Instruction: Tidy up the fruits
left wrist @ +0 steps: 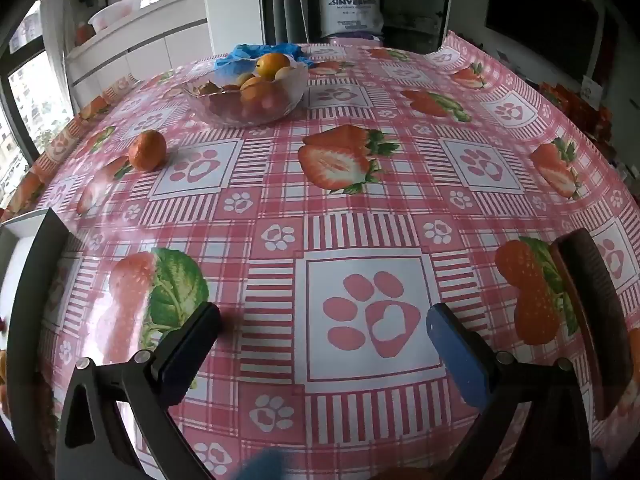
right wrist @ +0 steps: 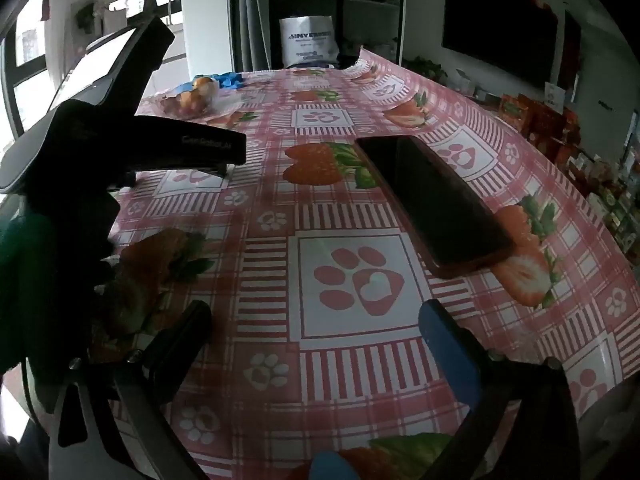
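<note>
**Both grippers empty, fruit far up the bench**

The left hand-held gripper point(left wrist: 323, 322) and the right hand-held gripper point(right wrist: 315, 318) hang with fingers spread apart over the bench point(left wrist: 400, 208). A loose orange point(left wrist: 147, 150) sits at upper left, near the glass bowl point(left wrist: 245, 98) of fruit. A dark phone point(right wrist: 432, 204) lies right of centre.

Left wrist view: riding low over the tablecloth point(left wrist: 344, 208), looking forward between the spread fingers of the left gripper point(left wrist: 323, 322) toward the glass bowl point(left wrist: 244, 96) far ahead and slightly left. Right wrist view: sitting equally low and facing the same way past the right gripper point(right wrist: 316, 320), with the phone point(right wrist: 432, 204) near, ahead-right. Both are sharing the bowl point(right wrist: 188, 102) and a white bag point(left wrist: 350, 6) beyond.
</note>
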Demonstrator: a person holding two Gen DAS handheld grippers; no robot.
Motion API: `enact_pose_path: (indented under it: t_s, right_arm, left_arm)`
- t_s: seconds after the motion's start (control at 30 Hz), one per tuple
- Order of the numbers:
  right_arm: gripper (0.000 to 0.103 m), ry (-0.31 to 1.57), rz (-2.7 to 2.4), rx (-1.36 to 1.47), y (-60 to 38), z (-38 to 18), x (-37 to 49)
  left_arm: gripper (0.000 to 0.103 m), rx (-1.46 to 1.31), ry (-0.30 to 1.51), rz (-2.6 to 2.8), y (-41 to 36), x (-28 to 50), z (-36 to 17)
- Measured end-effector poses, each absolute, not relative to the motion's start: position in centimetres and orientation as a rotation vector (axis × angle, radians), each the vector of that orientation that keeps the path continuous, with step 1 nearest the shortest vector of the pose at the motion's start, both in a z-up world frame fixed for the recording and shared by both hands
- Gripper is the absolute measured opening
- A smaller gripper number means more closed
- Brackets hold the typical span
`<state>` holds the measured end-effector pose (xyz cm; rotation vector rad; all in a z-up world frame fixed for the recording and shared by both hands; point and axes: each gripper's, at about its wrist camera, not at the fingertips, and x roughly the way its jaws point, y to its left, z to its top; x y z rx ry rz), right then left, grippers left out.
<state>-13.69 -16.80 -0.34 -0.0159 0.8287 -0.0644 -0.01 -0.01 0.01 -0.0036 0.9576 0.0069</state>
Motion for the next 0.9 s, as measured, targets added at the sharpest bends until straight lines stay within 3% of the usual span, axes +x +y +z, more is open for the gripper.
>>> enact_pose_path:
  t_s: [0.9]
  right_arm:
    - [0.103, 0.833, -0.079, -0.008, -16.76, -0.45, -13.32]
  left_arm:
    - [0.103, -0.019, 0.954, -0.001, 0.02, -0.01, 0.00]
